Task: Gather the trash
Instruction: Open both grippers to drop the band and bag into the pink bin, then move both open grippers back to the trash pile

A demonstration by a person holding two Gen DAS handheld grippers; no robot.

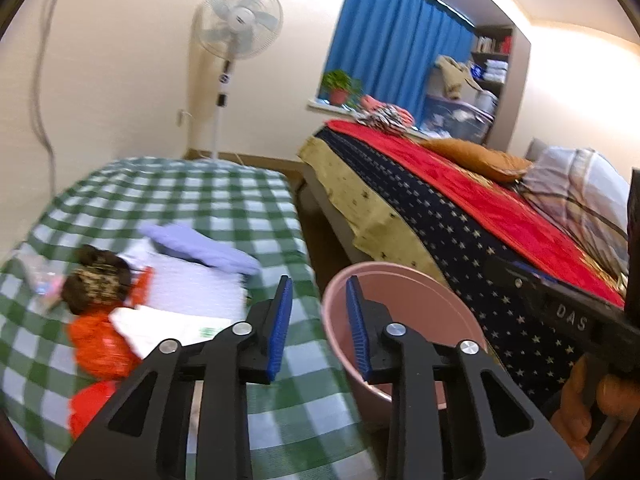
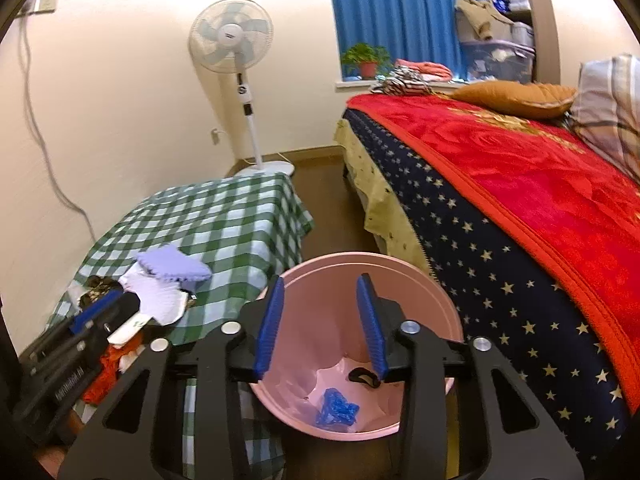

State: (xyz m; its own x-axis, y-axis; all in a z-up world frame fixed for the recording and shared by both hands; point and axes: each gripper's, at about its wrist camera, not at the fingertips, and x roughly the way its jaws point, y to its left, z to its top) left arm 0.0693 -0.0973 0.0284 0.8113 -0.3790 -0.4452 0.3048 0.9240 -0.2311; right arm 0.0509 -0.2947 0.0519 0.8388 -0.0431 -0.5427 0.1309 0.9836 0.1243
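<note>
Bin between checked table, bed

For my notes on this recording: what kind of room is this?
Most likely a bedroom at home: a bed with a red blanket and pillows, a standing fan, and a blue curtain over the window.

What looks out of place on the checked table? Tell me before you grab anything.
A jumble sits at the near left of the green checked table: orange wrappers, white papers, a lilac cloth and a dark crumpled lump, heaped and overlapping. The pink bin beside it already holds a blue scrap. Both tools are open and empty.
</note>
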